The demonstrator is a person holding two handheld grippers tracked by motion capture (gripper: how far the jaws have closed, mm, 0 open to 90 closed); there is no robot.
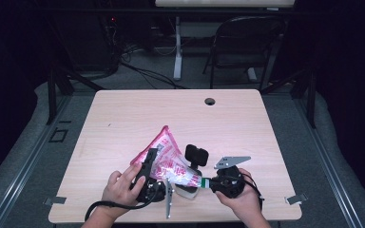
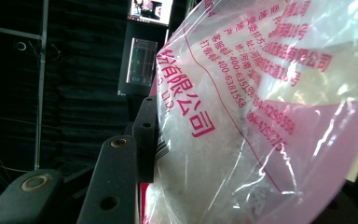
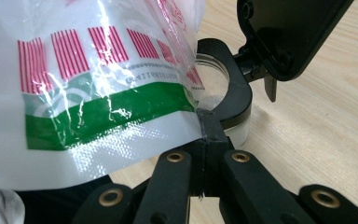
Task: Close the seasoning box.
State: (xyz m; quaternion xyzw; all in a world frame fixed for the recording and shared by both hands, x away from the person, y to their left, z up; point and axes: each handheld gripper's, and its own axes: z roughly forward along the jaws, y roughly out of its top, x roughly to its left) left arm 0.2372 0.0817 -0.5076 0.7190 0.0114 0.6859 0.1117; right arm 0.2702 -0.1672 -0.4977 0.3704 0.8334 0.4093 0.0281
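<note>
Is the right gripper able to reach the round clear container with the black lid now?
Probably not: the right gripper is shut on the pink printed plastic bag, though the container lies close behind.

One plastic bag, one round container with a black hinged lid, two grippers, two hands and one folding chair are on view.

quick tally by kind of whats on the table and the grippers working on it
plastic bag: 1
clear container with black flip lid: 1
grippers: 2, left gripper and right gripper, both clamped on the bag
total: 4
</note>
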